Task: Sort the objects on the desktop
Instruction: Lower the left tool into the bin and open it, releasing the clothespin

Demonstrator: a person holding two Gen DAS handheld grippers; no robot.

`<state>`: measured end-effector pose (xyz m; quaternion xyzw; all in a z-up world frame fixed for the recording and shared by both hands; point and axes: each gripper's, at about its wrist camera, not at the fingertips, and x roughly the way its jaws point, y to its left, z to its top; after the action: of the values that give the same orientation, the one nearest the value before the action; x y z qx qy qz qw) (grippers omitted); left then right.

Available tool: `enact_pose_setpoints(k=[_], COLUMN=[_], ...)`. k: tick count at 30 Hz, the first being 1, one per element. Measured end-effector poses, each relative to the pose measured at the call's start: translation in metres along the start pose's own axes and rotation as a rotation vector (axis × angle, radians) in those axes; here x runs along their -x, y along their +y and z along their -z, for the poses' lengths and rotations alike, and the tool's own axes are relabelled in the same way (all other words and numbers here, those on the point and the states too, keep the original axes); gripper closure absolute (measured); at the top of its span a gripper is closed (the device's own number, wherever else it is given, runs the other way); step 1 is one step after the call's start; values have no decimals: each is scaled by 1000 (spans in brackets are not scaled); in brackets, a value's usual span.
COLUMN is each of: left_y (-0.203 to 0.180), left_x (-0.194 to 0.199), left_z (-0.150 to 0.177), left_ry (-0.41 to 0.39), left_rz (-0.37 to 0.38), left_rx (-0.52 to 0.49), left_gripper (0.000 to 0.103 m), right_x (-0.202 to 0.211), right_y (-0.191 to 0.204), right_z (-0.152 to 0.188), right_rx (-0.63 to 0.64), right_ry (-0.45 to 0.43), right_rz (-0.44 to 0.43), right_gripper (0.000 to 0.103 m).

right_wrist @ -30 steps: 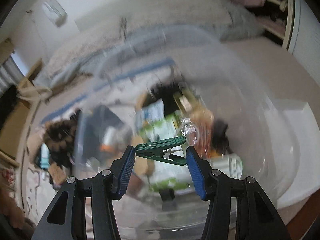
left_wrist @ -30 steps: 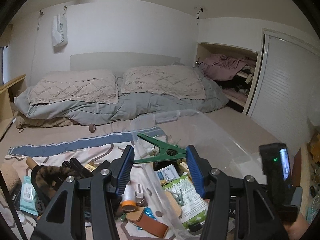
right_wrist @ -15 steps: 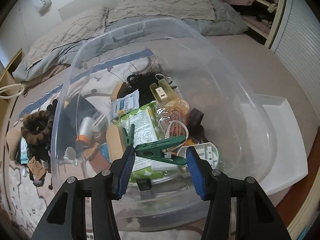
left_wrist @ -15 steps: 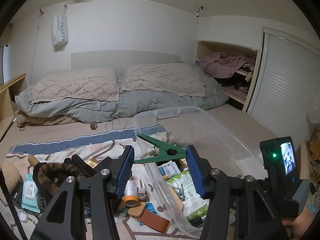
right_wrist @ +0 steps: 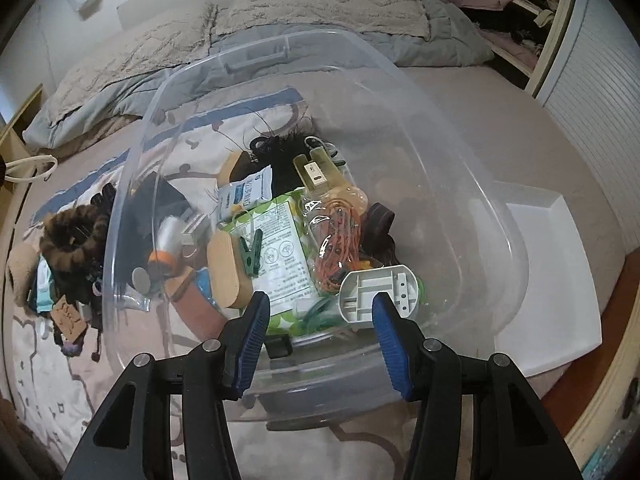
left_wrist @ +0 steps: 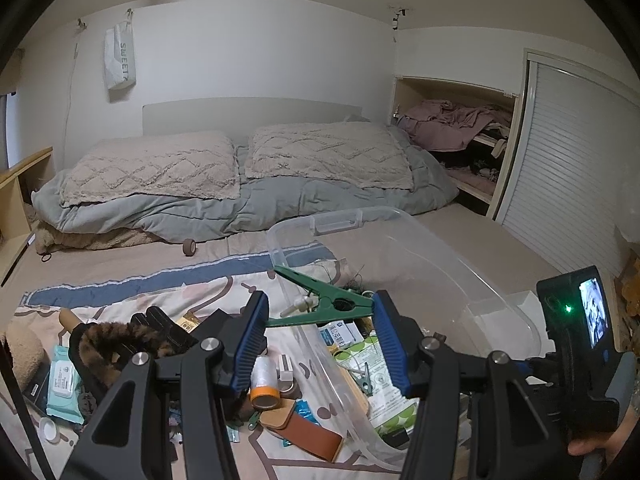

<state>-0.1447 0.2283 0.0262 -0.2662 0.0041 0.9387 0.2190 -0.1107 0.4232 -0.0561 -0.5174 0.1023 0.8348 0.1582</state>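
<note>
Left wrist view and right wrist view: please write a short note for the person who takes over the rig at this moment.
Left claw: shut on the large green clip, held lengthwise, near the clear bin.
Right claw: open, empty, above the bin's near side.
Done: the bin already holds many items, among them a small green clip lying on a green-white packet.
Left: drop the large clip in, then collect what lies on the blanket beside the bin: tape roll, brown leather pouch, wipes pack and more.
</note>
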Motion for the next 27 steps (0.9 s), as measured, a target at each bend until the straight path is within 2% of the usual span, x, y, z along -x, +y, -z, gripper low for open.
enact_pose_setpoints(k=[7,12,16,22,27], left_y=[-2,-6,-7,-12,-18], left_x=[0,-2,-8,-16,-29], left_z=[2,4,6,8,11], left_ry=[8,19,33,51,97], left_rz=[2,4,9,9,4], left_rx=[-6,-12,0,9,7], left_gripper=[50,50,50,50,50], right_x=[4,16,38,77,93], right_y=[5,4,-3,-11,-19], right_z=[2,4,10,24,29], right_rx=[7,-16,-52,-56,-69], right_ry=[-18,-80,-206,-462,-590], right_rz=[-14,-47,-98,-121,-119], right_gripper=[50,50,50,50,49])
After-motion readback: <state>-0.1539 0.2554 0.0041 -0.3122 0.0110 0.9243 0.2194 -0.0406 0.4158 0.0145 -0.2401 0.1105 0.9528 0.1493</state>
